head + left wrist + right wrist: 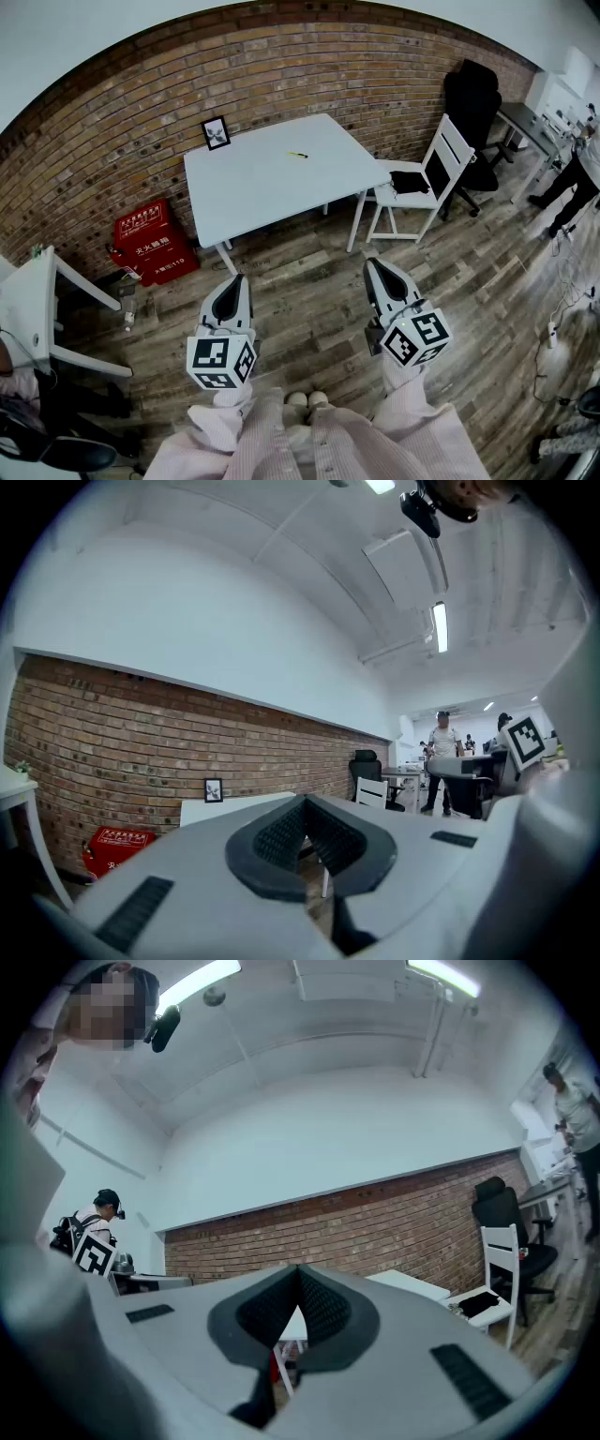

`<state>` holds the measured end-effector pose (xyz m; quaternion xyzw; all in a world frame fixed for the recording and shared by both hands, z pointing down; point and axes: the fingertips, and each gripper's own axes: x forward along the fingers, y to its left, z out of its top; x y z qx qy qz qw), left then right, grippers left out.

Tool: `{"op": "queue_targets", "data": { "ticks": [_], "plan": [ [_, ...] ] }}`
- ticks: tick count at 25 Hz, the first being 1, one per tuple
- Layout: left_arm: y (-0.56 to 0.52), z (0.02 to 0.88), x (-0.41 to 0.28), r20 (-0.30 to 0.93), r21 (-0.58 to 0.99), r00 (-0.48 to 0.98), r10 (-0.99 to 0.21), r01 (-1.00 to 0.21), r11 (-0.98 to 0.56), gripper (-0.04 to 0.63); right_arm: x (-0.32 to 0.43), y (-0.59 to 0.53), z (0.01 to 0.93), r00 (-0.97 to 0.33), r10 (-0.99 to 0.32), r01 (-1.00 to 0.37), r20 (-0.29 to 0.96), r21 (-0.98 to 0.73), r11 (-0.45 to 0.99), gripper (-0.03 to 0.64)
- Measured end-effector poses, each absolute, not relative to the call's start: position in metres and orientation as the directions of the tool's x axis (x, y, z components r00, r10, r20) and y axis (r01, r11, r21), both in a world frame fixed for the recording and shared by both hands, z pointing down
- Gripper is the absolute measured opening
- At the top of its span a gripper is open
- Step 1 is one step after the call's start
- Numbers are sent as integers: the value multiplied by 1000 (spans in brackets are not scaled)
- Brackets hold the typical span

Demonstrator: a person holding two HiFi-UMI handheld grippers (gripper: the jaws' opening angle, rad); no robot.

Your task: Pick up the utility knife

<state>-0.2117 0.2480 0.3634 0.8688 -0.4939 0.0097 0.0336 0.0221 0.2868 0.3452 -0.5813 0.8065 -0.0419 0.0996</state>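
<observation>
1. Closing the distance to the white table (267,183) looks like the step in hand. The person stands on the wooden floor well apart from it, neither gripper is near the knife, and the pickup itself has not begun.
2. The left gripper (236,279) is held out level over the floor, short of the table's near edge. In the left gripper view its jaws are clenched together, the ribbed pads meet at the tips, and nothing is between them.
3. The utility knife (297,155) is a small yellowish sliver lying flat on the right half of the table top. It is closer to the far edge than the near one, and well apart from the picture frame (216,132) at the far left corner. It is too small to tell which way the blade end points.
4. The right gripper (372,264) is held out beside the left one, also over the floor. In the right gripper view its jaws are pressed together on nothing, with only the table and a white chair (417,178) beyond them.
5. The next move, as I judge it, is to step up to the table's near edge. The jaws of one gripper then need to part; the right seems handier, since the knife lies on that side. They should come down around the knife's thin body and close across its narrow width. A flat, slim thing on a smooth top may skid away from the pads.
</observation>
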Motion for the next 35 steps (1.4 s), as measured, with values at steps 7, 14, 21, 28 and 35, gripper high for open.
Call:
{"op": "queue_targets", "data": {
  "ticks": [7, 14, 21, 28, 35],
  "plan": [
    [253, 365, -212, 56, 51, 510, -858, -860, -508, -6, 25, 292, 349, -305, -947, -931, -103, -178, 319, 3],
    [251, 365, -212, 61, 51, 503, -862, -864, -500, -6, 25, 289, 348, -314, -944, -929, -100, -174, 328, 3],
    [251, 367, -208, 64, 57, 491, -869, -871, -488, -6, 30, 288, 348, -342, -932, -913, -124, -193, 360, 3],
    [253, 376, -202, 76, 80, 474, -877, -880, -469, -6, 36, 284, 354, -366, -923, -905, -117, -184, 382, 5],
    [250, 381, -193, 83, 84, 471, -878, -881, -465, -6, 49, 277, 368, -346, -935, -917, -84, -180, 355, 42]
  ]
}}
